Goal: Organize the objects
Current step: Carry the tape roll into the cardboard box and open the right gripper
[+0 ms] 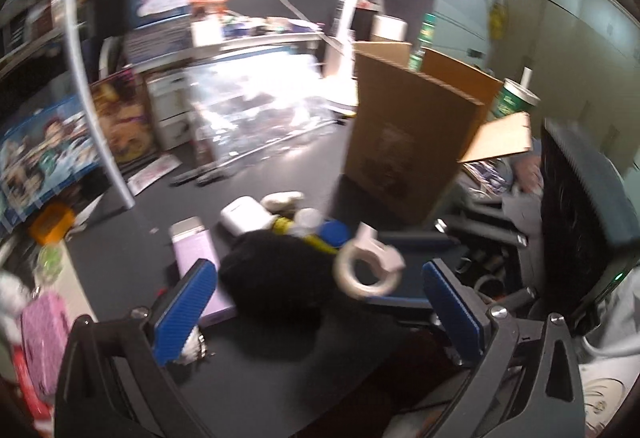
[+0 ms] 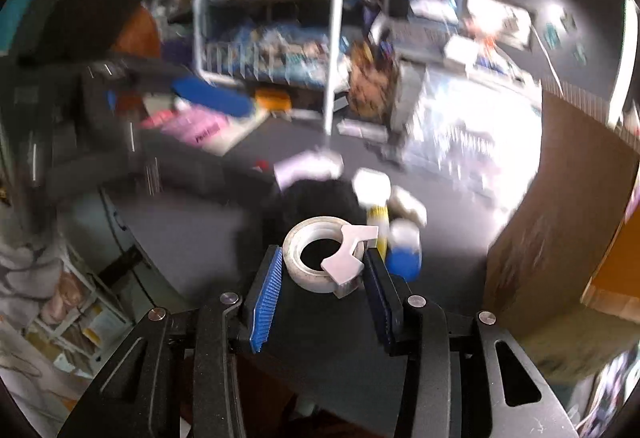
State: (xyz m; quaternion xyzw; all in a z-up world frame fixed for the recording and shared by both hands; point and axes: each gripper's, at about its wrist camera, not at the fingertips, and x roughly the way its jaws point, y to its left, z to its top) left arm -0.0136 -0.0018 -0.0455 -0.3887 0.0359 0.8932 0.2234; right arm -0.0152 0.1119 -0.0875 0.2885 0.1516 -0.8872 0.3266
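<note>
Your right gripper point(image 2: 322, 262) is clamped on the tape roll point(image 2: 316, 258), which sits between its fingertips. It's light, rigid and smooth-sided, so squeeze across the ring, clear of the cutter tab. Left gripper point(image 1: 316, 302) gapes empty, box point(image 1: 408, 142) ahead.

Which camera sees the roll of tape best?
The right wrist view: the roll of tape sits close and fairly sharp between the right tongs, its white holder on top. The left wrist view shows the same roll smaller and blurred, held above the dark table.
</note>
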